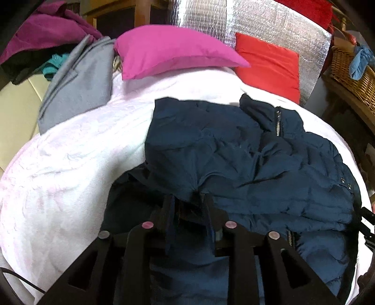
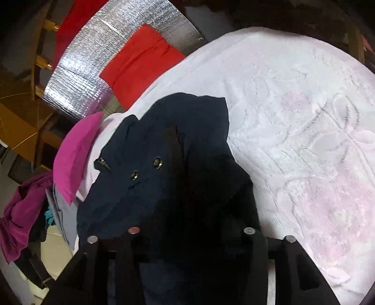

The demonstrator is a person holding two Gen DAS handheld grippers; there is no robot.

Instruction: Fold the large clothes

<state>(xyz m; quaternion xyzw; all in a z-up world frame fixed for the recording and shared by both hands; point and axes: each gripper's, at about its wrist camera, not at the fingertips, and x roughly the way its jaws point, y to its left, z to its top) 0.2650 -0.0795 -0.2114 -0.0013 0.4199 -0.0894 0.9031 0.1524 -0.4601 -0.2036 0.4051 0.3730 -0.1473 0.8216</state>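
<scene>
Lying on: the navy quilted jacket (image 1: 246, 154) rests on a bed under a white, pink-tinged bedspread (image 1: 70, 164), filling the centre and lower right of the left wrist view.
Jacket direction: its long axis runs from the bottom of that frame up toward the pillows, collar and zip (image 1: 278, 122) at the far end, upper right of the jacket.
Left tongs (image 1: 187, 201): a gathered fold of jacket cloth sits between the two fingers, which appear clamped on it.
Right tongs (image 2: 187, 225): dark jacket cloth bunches up between the fingers; I cannot tell whether they grip it or stand apart.
Snaps (image 2: 145, 169): two metal studs show left of centre in the right wrist view.
Pillows: a magenta pillow (image 1: 173, 49) and a red pillow (image 1: 271, 63) lie at the bed's far end, against a silver foil panel (image 1: 269, 21).
Side pile: grey cloth (image 1: 79, 84) at upper left.
</scene>
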